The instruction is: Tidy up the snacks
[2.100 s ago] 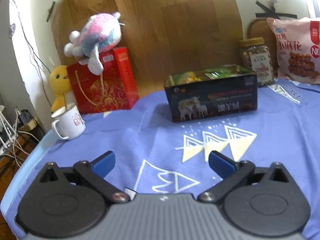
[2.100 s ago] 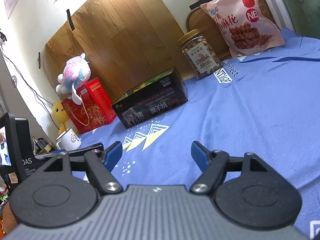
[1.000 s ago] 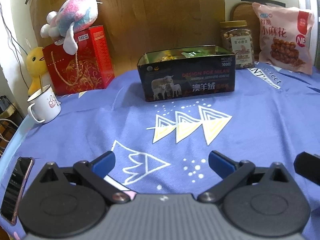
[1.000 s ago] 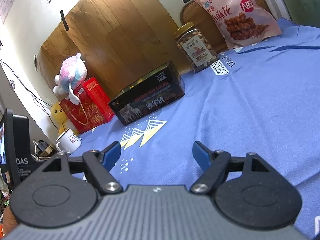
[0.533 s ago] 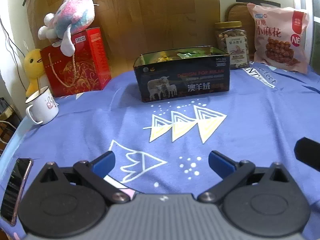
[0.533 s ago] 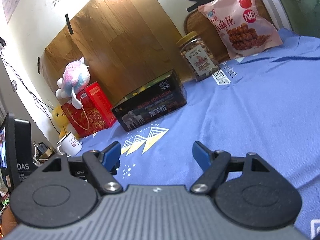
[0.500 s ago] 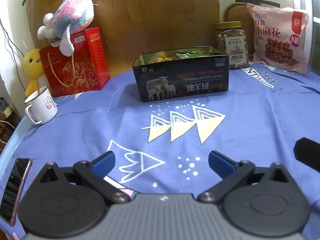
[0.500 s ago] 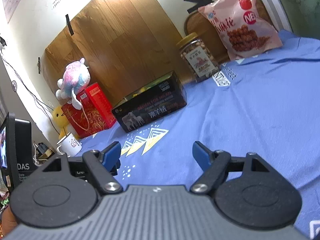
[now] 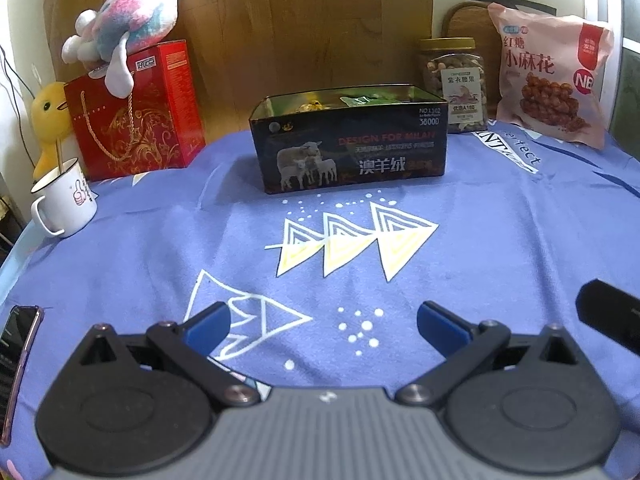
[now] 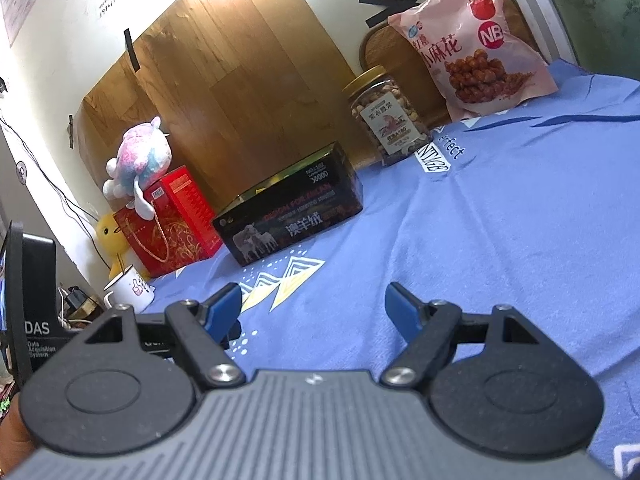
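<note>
Seemingly nothing is in hand yet. From the left wrist view, the left gripper (image 9: 322,320) is spread and empty, hovering low over the blue-clothed bench (image 9: 500,220); the open tin (image 9: 350,144) lies straight ahead of it, its long axis running crosswise to the fingers, with a few wrapped snacks showing inside. Behind the tin to its right stand the nut jar (image 9: 454,84) and, further right, the pink bag (image 9: 550,78). From the right wrist view, the right gripper (image 10: 314,310) is likewise spread and empty; the tin (image 10: 290,220) lies ahead and to its left, the jar (image 10: 386,114) and bag (image 10: 470,42) behind the tin, ahead-right. Judging by this, the right hand is better placed for jar or bag, the left for the tin.
</note>
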